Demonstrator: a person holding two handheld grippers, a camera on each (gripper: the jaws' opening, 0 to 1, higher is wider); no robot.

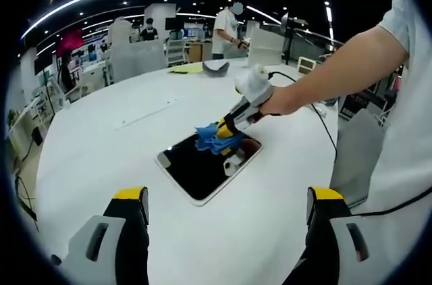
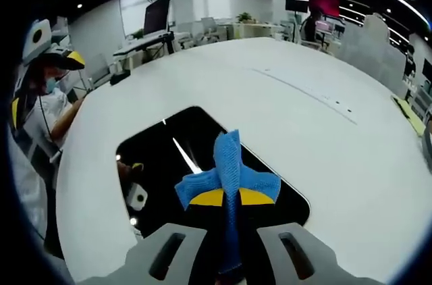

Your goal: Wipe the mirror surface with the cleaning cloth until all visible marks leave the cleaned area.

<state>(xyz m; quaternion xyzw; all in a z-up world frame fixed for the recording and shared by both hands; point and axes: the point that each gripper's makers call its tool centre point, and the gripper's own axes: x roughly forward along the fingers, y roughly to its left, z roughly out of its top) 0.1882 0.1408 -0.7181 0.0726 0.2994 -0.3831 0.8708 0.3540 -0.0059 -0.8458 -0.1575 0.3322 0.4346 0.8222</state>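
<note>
One blue cloth (image 2: 229, 178) on mirror (image 2: 162, 163)

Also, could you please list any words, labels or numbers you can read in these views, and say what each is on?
None can be read.
The red sign on the far wall: too blurred.
Mirror, cloth, table: no text visible.

Open white table (image 1: 121, 136) around the mirror (image 1: 196, 170).
Right gripper (image 1: 233, 126) and cloth (image 1: 212, 138) occupy the mirror's far edge; its near side lies unobstructed.
</note>
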